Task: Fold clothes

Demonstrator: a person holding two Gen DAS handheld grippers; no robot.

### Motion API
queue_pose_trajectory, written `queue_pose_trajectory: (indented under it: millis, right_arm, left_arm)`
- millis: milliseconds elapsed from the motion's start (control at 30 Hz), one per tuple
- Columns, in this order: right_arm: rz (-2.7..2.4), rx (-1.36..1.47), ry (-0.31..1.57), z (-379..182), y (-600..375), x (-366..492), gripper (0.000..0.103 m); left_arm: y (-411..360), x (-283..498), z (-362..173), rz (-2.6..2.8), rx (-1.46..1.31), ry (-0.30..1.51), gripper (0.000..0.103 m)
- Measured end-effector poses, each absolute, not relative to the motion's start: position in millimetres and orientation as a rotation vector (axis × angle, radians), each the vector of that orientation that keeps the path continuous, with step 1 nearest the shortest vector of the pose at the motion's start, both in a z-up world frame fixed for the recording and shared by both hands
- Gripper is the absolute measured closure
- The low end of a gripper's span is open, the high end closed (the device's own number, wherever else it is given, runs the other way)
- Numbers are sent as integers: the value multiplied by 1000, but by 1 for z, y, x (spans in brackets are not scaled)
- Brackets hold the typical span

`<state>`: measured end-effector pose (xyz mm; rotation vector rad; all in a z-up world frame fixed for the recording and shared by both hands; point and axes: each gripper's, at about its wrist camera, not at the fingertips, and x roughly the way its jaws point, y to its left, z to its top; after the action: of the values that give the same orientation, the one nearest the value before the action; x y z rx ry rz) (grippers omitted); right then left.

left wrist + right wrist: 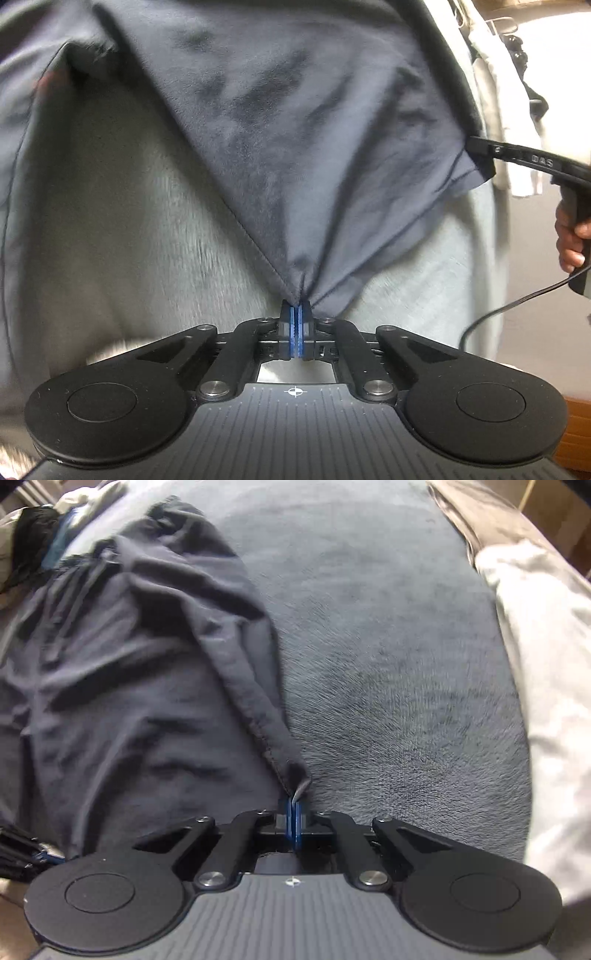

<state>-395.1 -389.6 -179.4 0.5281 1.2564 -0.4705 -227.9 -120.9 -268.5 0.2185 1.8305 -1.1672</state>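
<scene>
The left gripper (296,308) has its fingers clenched on a hemmed corner of the dark navy garment (295,147), which fans out taut from the pinch. The right gripper (293,805) likewise grips a hem corner of the same garment, fingers pressed together on the cloth. The garment lies rumpled over a grey plush blanket (388,646); a pale cloth (535,646) lies along the blanket's right edge.

Grey plush blanket (388,646), pale bedding (546,672)
</scene>
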Motion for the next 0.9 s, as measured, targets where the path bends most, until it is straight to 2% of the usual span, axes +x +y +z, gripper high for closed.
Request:
queue_pose_trajectory:
  millis: [167, 300, 367, 400, 433, 467, 500, 567, 633, 733, 900]
  right_arm:
    - [-426, 515, 1330, -161, -383, -398, 102]
    - [-505, 487, 1432, -199, -384, -387, 99]
    - [-538, 472, 1490, -214, -386, -382, 89]
    - [-536, 470, 1501, -216, -388, -381, 88]
    - [-533, 467, 1508, -213, -389, -380, 81]
    - [-535, 454, 1518, -208, -391, -379, 65]
    - [-542, 426, 1528, -200, -393, -379, 59]
    - [-543, 382, 1522, -180, -400, -377, 54]
    - [-540, 396, 1451, -155, -414, -369, 54]
    - [-521, 425, 1261, -122, -438, -343, 54]
    - [-400, 264, 1037, -120, -442, -234, 56]
  left_arm:
    - [-115, -220, -265, -1180, 230, 1880, 103]
    - [-132, -227, -285, -1161, 326, 1887, 103]
    - [-138, -231, -291, -1171, 380, 1888, 101]
    - [-139, -231, -293, -1169, 394, 1893, 101]
    - [-139, -229, -293, -1166, 398, 1897, 100]
    - [-138, -228, -293, -1165, 399, 1906, 98]
    - [-136, -225, -293, -1160, 399, 1914, 96]
    - [-132, -218, -291, -1137, 395, 1919, 85]
    - [-127, -210, -289, -1127, 382, 1916, 80]
    - [-120, -198, -292, -1097, 337, 1920, 80]
    - [-119, -187, -304, -1047, 302, 1930, 80]
